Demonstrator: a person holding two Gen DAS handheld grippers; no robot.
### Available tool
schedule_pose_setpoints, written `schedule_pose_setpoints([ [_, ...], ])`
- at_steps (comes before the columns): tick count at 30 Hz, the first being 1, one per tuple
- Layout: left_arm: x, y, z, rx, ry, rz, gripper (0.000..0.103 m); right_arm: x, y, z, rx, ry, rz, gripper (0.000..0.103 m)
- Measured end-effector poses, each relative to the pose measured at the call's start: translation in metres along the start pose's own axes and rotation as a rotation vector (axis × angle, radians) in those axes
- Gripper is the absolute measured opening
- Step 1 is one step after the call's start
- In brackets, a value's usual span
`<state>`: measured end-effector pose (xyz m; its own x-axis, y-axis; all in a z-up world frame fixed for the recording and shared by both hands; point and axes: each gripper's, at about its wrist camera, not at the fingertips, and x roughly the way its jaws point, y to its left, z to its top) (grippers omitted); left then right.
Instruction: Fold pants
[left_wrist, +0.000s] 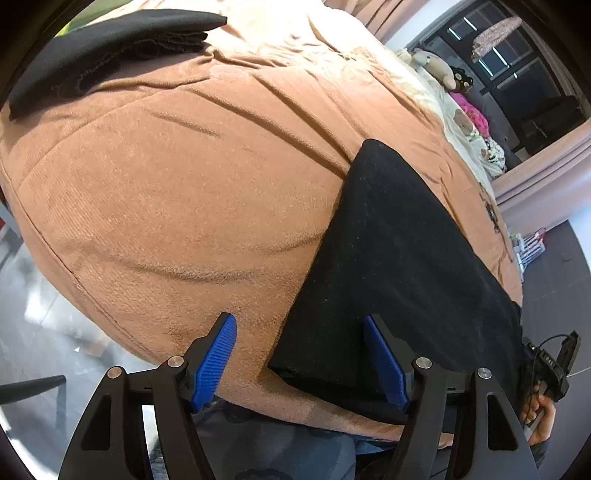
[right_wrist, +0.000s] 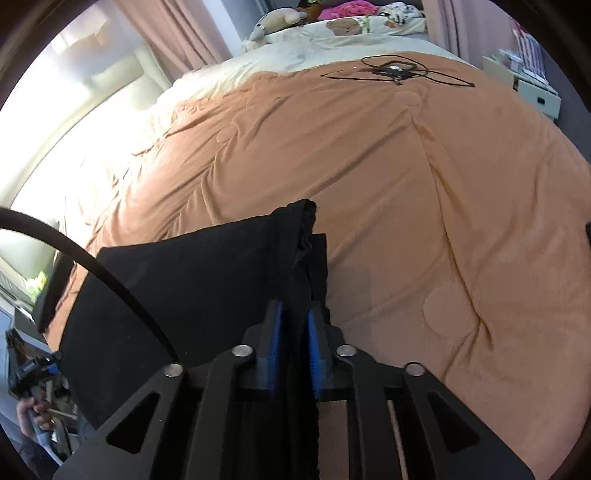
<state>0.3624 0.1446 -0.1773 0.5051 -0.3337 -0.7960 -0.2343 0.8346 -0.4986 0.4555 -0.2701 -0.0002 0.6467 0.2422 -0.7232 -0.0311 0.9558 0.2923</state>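
Your black folded pants (left_wrist: 391, 266) lie flat on the rumpled orange fleece blanket (left_wrist: 177, 177) near its front edge. Your left gripper (left_wrist: 300, 363) hangs spread wide over the fold's near corner, pinching nothing. Your right gripper (right_wrist: 295, 354) stands slightly parted, bunched pants cloth between its blue pads (right_wrist: 275, 332); whether they press it, you cannot tell. A second dark folded garment (left_wrist: 99, 51) and a tangled black cable (right_wrist: 395, 70) lie well apart

Daylit, window glare left, fisheye-warped edges
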Motion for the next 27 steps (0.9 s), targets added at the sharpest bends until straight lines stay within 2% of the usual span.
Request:
schedule_pose_setpoints([
  [1,0.000,0.001,0.000,-0.005,0.000,-0.008,0.072,-0.007,0.001,-0.004,0.002,-0.020,-0.004,0.032],
  [3,-0.001,0.005,0.001,-0.022,-0.003,-0.035,0.069,-0.020,0.001,-0.004,-0.007,-0.054,0.000,0.055],
  [5,0.000,0.009,0.002,-0.039,0.003,-0.068,0.065,-0.027,0.005,-0.008,-0.016,-0.067,-0.001,0.063],
  [7,0.000,0.011,0.002,-0.049,0.008,-0.097,0.059,-0.029,0.005,-0.017,-0.005,-0.054,0.017,0.063],
  [11,0.002,0.014,0.005,-0.056,0.020,-0.129,0.057,-0.024,0.000,-0.034,0.029,-0.007,0.069,0.063],
  [13,0.002,0.014,0.005,-0.057,0.031,-0.155,0.049,-0.021,-0.006,-0.040,0.053,0.018,0.082,0.063],
  [15,0.005,0.015,0.003,-0.061,0.054,-0.188,0.048,-0.016,-0.013,-0.048,0.088,0.047,0.103,0.063],
  [17,0.008,0.013,-0.002,-0.041,0.064,-0.182,0.047,-0.012,-0.021,-0.057,0.117,0.072,0.121,0.063],
  [22,0.003,0.015,-0.006,-0.040,0.056,-0.214,0.019,-0.008,-0.030,-0.074,0.155,0.108,0.161,0.063],
  [27,-0.012,0.014,-0.011,-0.024,0.053,-0.244,0.012,-0.010,-0.047,-0.090,0.182,0.116,0.092,0.063],
])
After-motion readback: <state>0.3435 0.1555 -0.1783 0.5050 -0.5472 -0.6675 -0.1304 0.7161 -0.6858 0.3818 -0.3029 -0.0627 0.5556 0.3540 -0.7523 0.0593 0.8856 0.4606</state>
